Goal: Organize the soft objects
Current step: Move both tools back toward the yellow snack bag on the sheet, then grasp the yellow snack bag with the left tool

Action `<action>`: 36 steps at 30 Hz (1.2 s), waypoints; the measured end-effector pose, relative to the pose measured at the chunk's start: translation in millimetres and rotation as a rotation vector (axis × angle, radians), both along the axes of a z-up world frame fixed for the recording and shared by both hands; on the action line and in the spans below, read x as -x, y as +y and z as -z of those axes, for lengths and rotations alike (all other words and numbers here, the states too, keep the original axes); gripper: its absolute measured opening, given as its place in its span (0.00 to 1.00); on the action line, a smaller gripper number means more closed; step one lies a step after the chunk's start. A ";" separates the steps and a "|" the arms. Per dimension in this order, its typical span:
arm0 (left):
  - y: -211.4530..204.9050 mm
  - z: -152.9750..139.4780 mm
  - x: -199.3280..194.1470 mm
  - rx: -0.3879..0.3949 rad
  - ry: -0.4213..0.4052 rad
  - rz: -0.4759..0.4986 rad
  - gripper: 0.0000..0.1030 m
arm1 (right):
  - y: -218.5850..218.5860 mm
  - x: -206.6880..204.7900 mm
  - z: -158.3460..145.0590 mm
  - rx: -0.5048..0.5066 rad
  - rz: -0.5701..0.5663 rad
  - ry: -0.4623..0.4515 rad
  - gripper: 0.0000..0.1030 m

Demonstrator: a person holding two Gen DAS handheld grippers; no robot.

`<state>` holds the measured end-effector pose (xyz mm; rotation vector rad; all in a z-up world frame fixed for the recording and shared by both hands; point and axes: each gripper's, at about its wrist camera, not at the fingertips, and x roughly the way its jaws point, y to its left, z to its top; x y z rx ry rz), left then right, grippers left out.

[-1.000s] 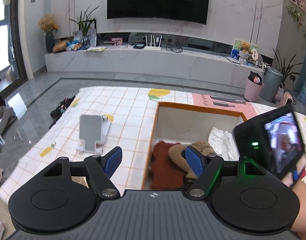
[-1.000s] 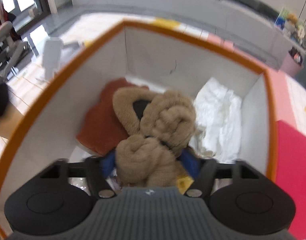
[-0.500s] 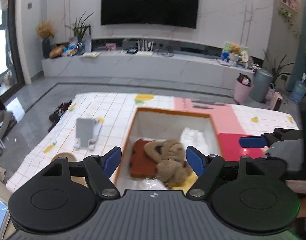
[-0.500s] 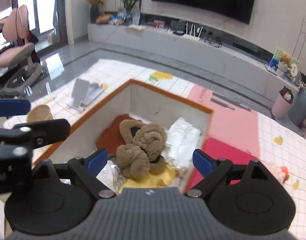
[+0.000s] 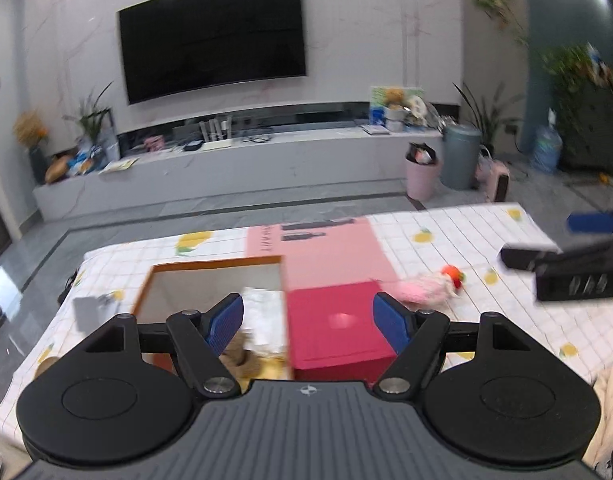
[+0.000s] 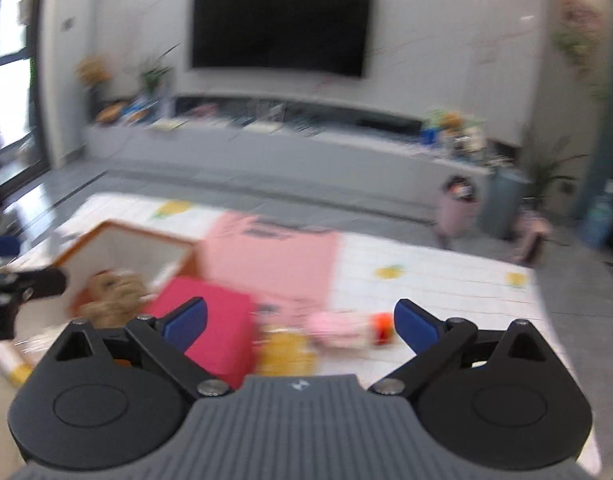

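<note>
Here the table (image 5: 446, 248), spread with a white checked cloth printed with lemons, fills the middle band of both wrist views. On it, left of centre in the left wrist view, stands the open box (image 5: 216, 266) with an orange rim and white inner walls; a tan plush toy (image 6: 114, 294) and a white cloth (image 5: 264, 308) lie inside it, the plush showing best at the left of the right wrist view. Touching the box's right wall sits a red box (image 5: 338, 330), and behind that a pale pink flat carton (image 5: 318, 248) lies on the cloth.

Lower in each frame come the grippers. The left gripper (image 5: 308, 324) spreads wide at the bottom of its own view, blue pads well apart with nothing between them; past the gap lie the red box and the open box's edge. The right gripper (image 6: 300, 326) is opening, its jaws already far apart and empty; it also shows as a dark blurred shape at the right edge of the left wrist view.

Smaller still, a pink soft toy (image 5: 424, 290) with an orange-red end lies on the cloth right of the red box, outside the open box. In the blurred right wrist view it sits low centre, just beyond the open jaws, beside a yellow blurred item (image 6: 284, 350) I cannot identify.
</note>
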<state>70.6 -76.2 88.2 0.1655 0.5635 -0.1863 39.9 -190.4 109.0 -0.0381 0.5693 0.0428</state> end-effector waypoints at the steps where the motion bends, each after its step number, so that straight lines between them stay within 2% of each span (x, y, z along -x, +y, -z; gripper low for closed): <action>1: -12.2 6.2 0.7 -0.020 -0.003 0.012 0.84 | -15.9 3.0 5.6 -0.014 0.029 -0.011 0.97; 5: -58.1 39.3 1.3 -0.075 0.002 0.079 0.84 | -74.2 1.5 45.7 -0.127 0.140 0.017 0.97; 8: -86.5 68.0 -7.2 -0.074 0.044 0.109 0.84 | -111.2 -2.2 87.3 -0.220 0.227 0.057 0.97; 10: -102.3 86.5 -13.3 -0.054 0.055 0.105 0.84 | -128.2 -9.9 113.9 -0.270 0.273 0.129 0.94; 12: -116.5 105.4 -18.2 -0.031 0.050 0.097 0.84 | -139.7 -15.5 130.4 -0.263 0.280 0.194 0.93; 15: -138.6 131.0 -23.1 -0.036 0.024 0.096 0.84 | -148.4 -14.1 136.9 -0.179 0.282 0.192 0.93; 17: -150.2 145.5 -24.6 -0.024 -0.011 0.068 0.84 | -154.2 -12.6 138.4 -0.174 0.291 0.172 0.93; 21: -166.4 168.4 -31.7 -0.006 -0.083 -0.049 0.85 | -165.4 -12.6 141.1 -0.236 0.291 0.181 0.93; 24: -172.1 180.6 -38.8 0.019 -0.123 -0.146 0.86 | -167.9 -18.2 151.1 -0.223 0.313 0.208 0.93; 26: -174.7 186.4 -44.8 0.035 -0.112 -0.209 0.86 | -167.5 -22.5 157.6 -0.224 0.311 0.232 0.93; 28: -181.4 192.0 -53.6 -0.004 -0.081 -0.243 0.86 | -169.7 -25.4 161.6 -0.266 0.297 0.248 0.93; 30: -189.2 197.9 -60.3 -0.080 -0.077 -0.325 0.86 | -174.8 -26.7 163.3 -0.308 0.311 0.253 0.93; 31: -190.8 200.3 -61.6 -0.094 -0.087 -0.367 0.86 | -176.9 -28.0 164.2 -0.313 0.325 0.255 0.93; 33: -190.9 204.1 -64.5 -0.088 -0.108 -0.444 0.86 | -178.8 -30.6 166.7 -0.308 0.341 0.263 0.93; 36: -192.3 209.6 -73.9 -0.093 -0.076 -0.490 0.86 | -178.8 -32.3 170.7 -0.305 0.345 0.279 0.93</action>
